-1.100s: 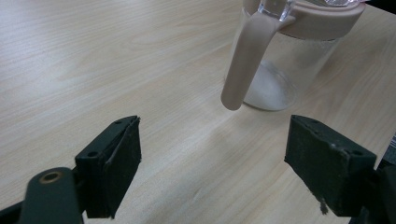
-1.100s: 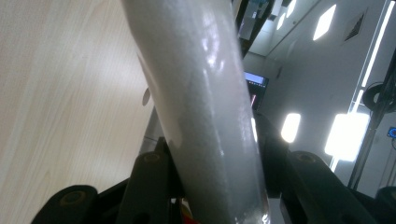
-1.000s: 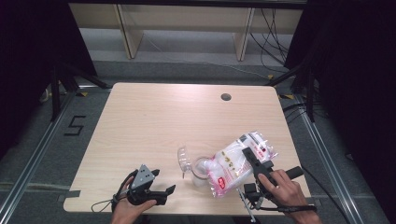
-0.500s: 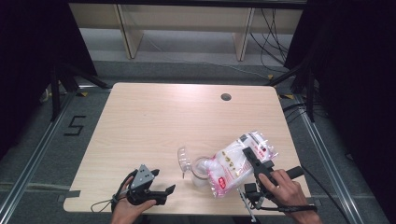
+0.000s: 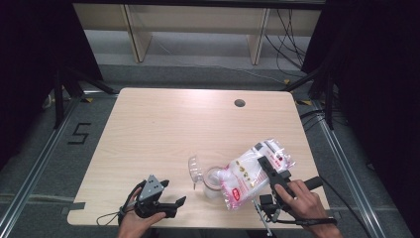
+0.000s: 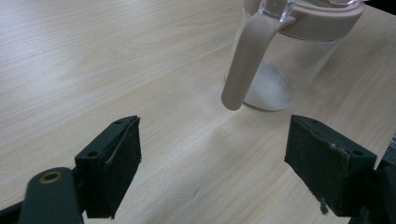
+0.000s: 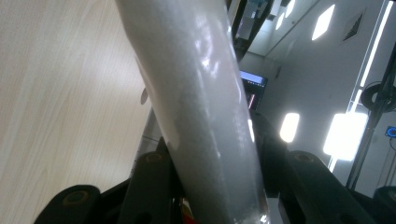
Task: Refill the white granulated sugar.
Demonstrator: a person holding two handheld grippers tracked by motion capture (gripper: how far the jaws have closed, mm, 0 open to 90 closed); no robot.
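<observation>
- The bag [image 5: 250,171] of white powder is soft and slumping; it hangs tipped over the jar [image 5: 214,179] at the bench's [image 5: 163,129] near right. I'd say pinch it high, by the stiffer sealed edge.
- Right tool [image 5: 270,167]: clamped on the bag.
- Left tool [image 5: 171,206]: jaws spread, empty, resting near-left.
- The jar is clear and rigid, likely slippery, with a little powder inside.
- Against the earlier frame, nothing visibly different.
</observation>
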